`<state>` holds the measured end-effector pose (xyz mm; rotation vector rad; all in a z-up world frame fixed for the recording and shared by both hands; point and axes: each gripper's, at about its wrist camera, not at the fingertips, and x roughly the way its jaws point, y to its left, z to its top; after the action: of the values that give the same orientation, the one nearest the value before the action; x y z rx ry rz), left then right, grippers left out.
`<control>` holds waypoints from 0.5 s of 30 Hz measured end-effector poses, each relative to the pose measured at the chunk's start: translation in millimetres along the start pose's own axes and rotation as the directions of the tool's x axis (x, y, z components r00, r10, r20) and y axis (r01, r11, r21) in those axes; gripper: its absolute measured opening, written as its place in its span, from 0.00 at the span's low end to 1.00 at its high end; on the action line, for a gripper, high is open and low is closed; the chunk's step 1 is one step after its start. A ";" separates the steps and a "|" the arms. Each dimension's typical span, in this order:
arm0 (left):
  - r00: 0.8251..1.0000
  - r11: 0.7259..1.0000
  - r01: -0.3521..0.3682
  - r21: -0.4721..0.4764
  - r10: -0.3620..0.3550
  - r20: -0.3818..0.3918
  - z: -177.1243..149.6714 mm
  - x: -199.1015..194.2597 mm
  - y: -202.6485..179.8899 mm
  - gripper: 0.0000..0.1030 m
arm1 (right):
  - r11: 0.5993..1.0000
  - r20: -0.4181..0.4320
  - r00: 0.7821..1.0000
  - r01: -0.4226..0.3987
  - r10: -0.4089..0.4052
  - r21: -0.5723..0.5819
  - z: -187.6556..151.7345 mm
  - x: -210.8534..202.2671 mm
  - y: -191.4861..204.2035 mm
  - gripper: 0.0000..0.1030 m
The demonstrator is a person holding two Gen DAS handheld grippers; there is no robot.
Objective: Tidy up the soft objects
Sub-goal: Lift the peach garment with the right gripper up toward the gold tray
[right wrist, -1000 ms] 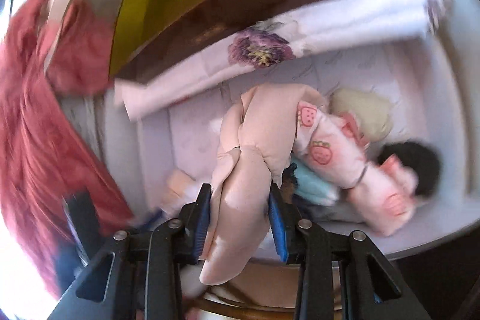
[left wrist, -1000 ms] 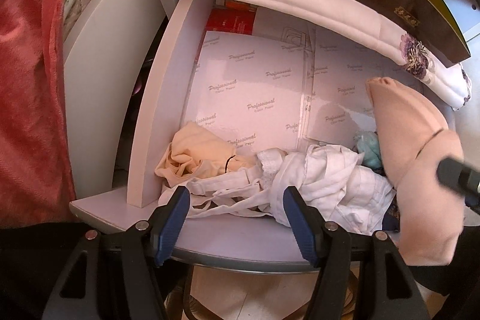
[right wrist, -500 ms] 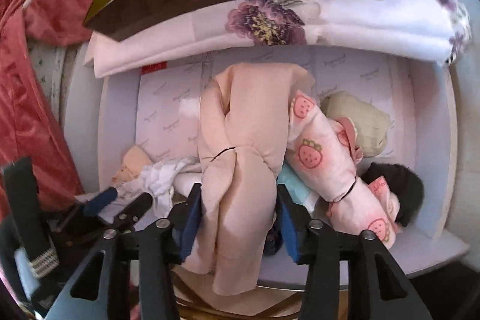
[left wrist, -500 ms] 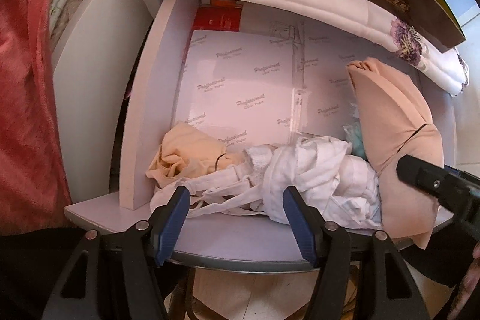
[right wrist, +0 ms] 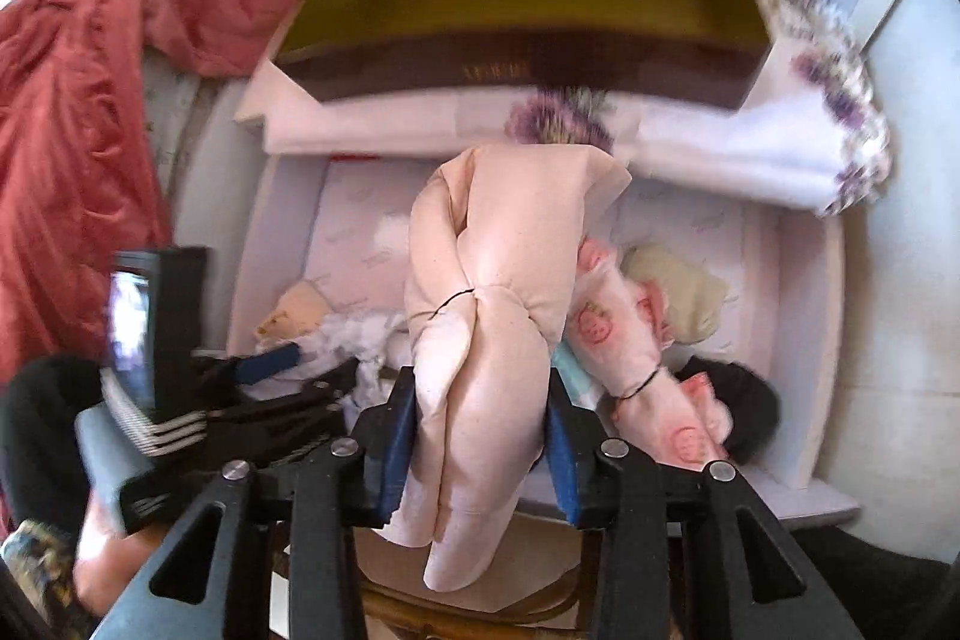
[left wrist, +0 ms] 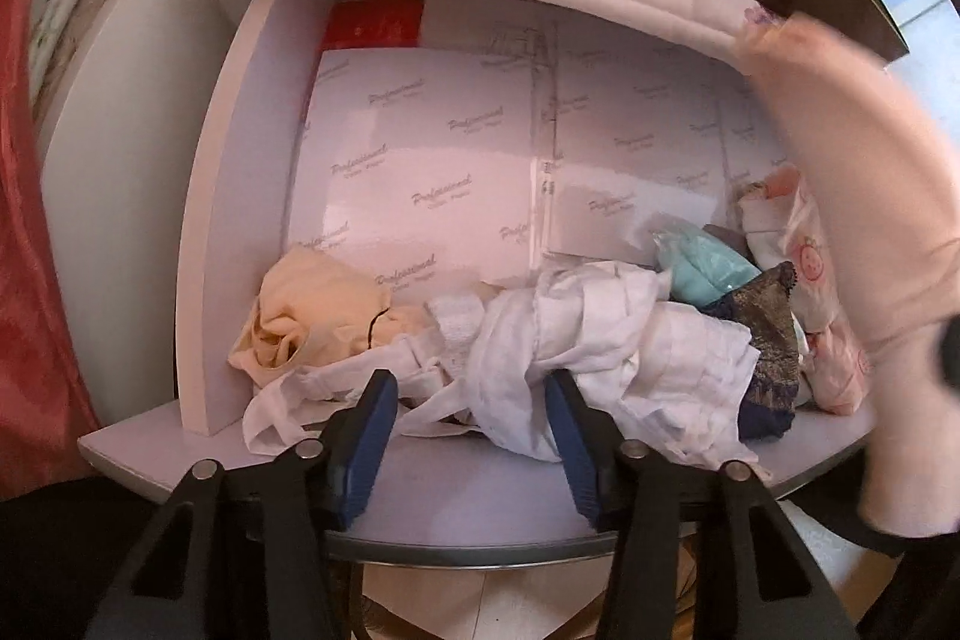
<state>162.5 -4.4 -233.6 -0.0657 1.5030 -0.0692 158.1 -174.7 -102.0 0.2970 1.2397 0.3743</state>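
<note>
Risk: the peach-pink rolled cloth bundle tied with a thin black band [right wrist: 480, 340], held only at its lower half, could sag or slip out; its top could snag the folded white floral cloth [right wrist: 750, 142] overhanging the white shelf [left wrist: 480, 478].
Right gripper [right wrist: 480, 436]: jaws clamped narrow on that bundle, above the shelf's near edge.
Left gripper [left wrist: 474, 400]: jaws have just been closing around the crumpled white garment [left wrist: 600, 334]; it lies between them, left of centre, not visibly pinched.

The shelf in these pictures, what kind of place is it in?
Probably a bedroom or closet corner at home: a white shelf holds bundled clothes, folded bedding lies above, and a red garment hangs beside.
</note>
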 end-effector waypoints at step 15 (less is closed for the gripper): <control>1.000 1.000 -0.015 0.021 0.015 -0.016 2.0 10.9 -8.7 0.48 | 0.995 0.274 0.957 0.104 -0.098 -0.005 93.7 -86.5 -27.9 0.38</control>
<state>165.2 -14.0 -243.5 -0.0370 1.5182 -0.0732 226.7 -238.8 -11.4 0.2580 0.9743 0.2474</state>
